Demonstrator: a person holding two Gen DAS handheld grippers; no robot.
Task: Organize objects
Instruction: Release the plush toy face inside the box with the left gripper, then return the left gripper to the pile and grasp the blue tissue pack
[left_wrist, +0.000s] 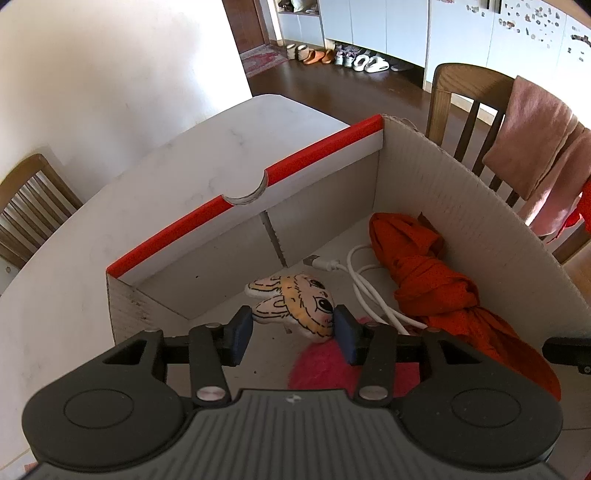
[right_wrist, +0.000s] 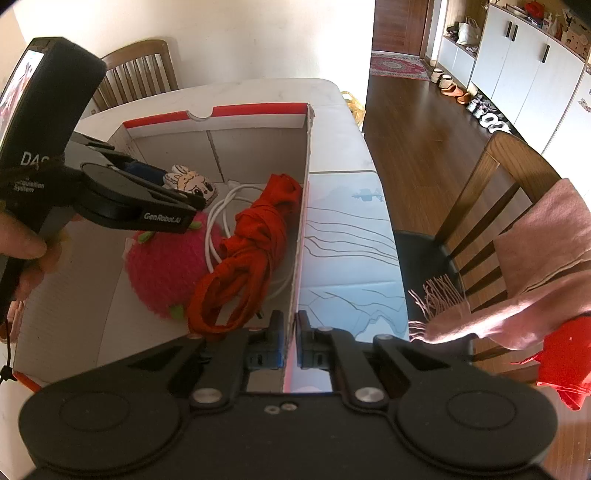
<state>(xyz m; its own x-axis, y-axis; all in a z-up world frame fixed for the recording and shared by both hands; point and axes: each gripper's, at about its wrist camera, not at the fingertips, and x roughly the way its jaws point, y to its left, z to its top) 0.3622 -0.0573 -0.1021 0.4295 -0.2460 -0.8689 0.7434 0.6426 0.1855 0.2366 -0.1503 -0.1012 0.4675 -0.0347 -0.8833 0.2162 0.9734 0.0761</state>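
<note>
A white cardboard box with a red rim (left_wrist: 314, 155) (right_wrist: 258, 109) stands open on the table. My left gripper (left_wrist: 293, 325) (right_wrist: 177, 188) reaches down into it, its blue pads shut on a small plush toy with a drawn face (left_wrist: 295, 306) (right_wrist: 194, 182). Below it lies a fuzzy pink ball (left_wrist: 321, 365) (right_wrist: 166, 266). A knotted orange-red cloth (left_wrist: 424, 273) (right_wrist: 255, 236) and a white cable (left_wrist: 362, 280) (right_wrist: 218, 210) lie along the box's right side. My right gripper (right_wrist: 290, 325) is shut on the box's right wall (right_wrist: 301, 206), one pad on each side.
The box sits on a white table (left_wrist: 184, 147), with a pale blue printed sheet (right_wrist: 347, 251) to its right. Wooden chairs stand at the left (left_wrist: 29, 206) and right (left_wrist: 465, 107); a pink fringed scarf (right_wrist: 535, 266) hangs over the right one. A hand (right_wrist: 26, 243) holds the left gripper.
</note>
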